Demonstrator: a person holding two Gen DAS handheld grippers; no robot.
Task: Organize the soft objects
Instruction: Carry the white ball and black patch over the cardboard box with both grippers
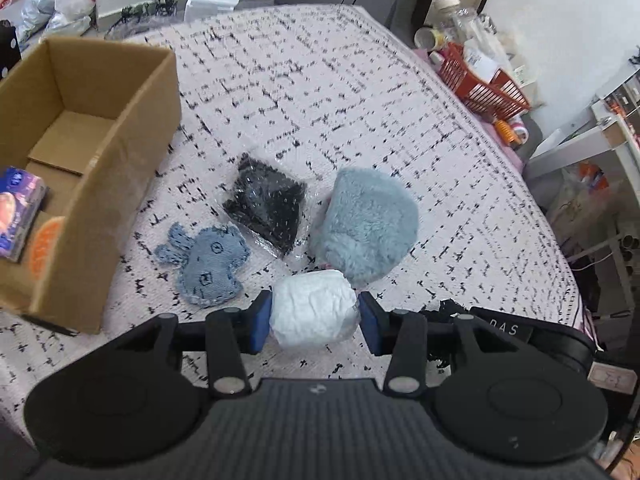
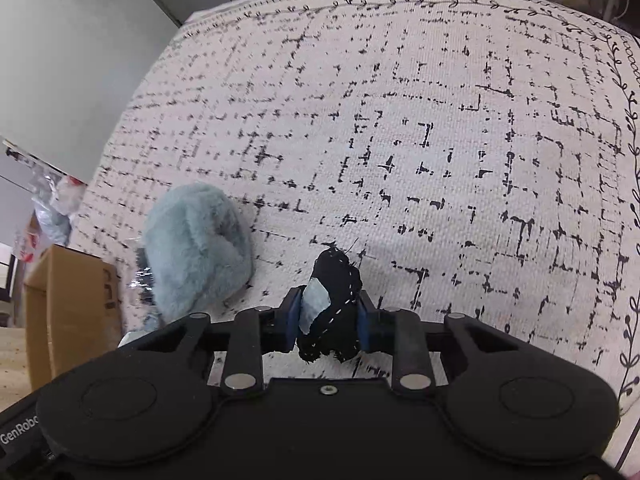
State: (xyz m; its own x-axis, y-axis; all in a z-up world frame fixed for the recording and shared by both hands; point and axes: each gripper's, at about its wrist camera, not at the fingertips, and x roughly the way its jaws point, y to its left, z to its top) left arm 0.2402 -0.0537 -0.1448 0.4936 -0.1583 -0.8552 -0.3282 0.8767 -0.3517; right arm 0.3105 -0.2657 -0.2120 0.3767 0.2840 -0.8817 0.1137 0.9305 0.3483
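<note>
In the left wrist view my left gripper (image 1: 315, 322) has its blue pads on both sides of a white wrapped soft bundle (image 1: 314, 308) on the patterned cloth; the left pad touches it. Beyond lie a denim fish-shaped toy (image 1: 208, 262), a black knit item in clear plastic (image 1: 266, 206) and a fluffy grey-blue plush (image 1: 366, 224). An open cardboard box (image 1: 104, 184) stands at the left with a tissue pack (image 1: 18, 210) inside. In the right wrist view my right gripper (image 2: 328, 322) is shut on a black stitched fabric toy (image 2: 334, 304) with a pale blue patch. The plush (image 2: 198, 248) lies to its left.
A red basket (image 1: 480, 80) with bottles and clutter stands past the cloth's far right edge. Plastic bags (image 1: 60, 4) lie on the floor at the far left. A black device (image 1: 528, 340) sits at the cloth's near right. The box (image 2: 72, 304) shows at the left.
</note>
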